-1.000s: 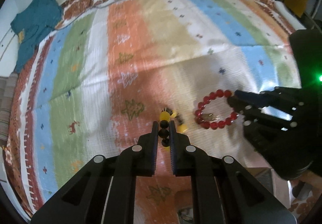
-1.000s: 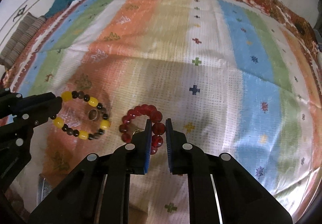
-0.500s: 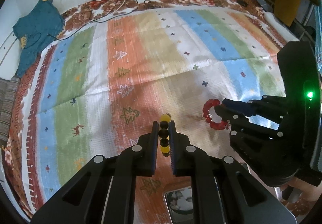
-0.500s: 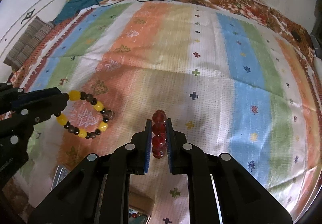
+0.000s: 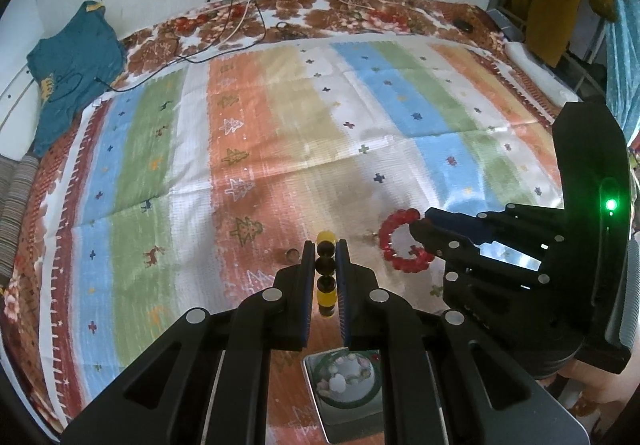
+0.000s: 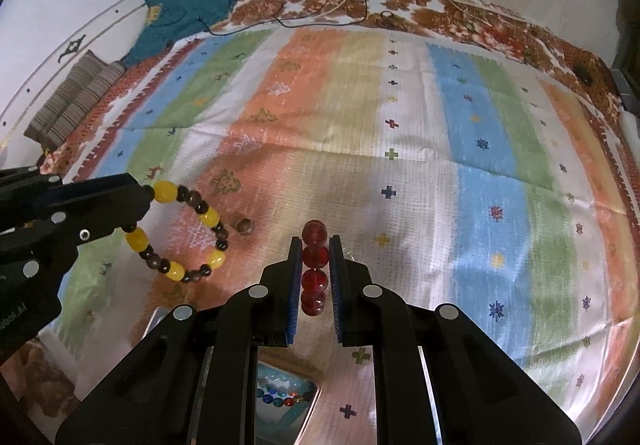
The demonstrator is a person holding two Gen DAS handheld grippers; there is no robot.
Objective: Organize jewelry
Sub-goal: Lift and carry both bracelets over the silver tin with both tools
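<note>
Both bracelets lifted off bed since earlier frame. Left gripper (image 5: 325,273) clamps yellow-black bracelet (image 6: 188,233); right gripper (image 6: 315,269) clamps red bracelet (image 5: 402,241). Light, floppy, smooth beads; pinch across strand.

From my left wrist view, the yellow-and-dark bead bracelet (image 5: 325,273) shows only as an edge-on column; its loop is hidden between the left claw (image 5: 325,257) fingers. The tin (image 5: 344,389) below is cut off by the claw frame, contents blurred. In my right view the red bead bracelet (image 6: 314,269) likewise shows edge-on. The small ring-like object (image 6: 244,226) is too small to identify.
</note>
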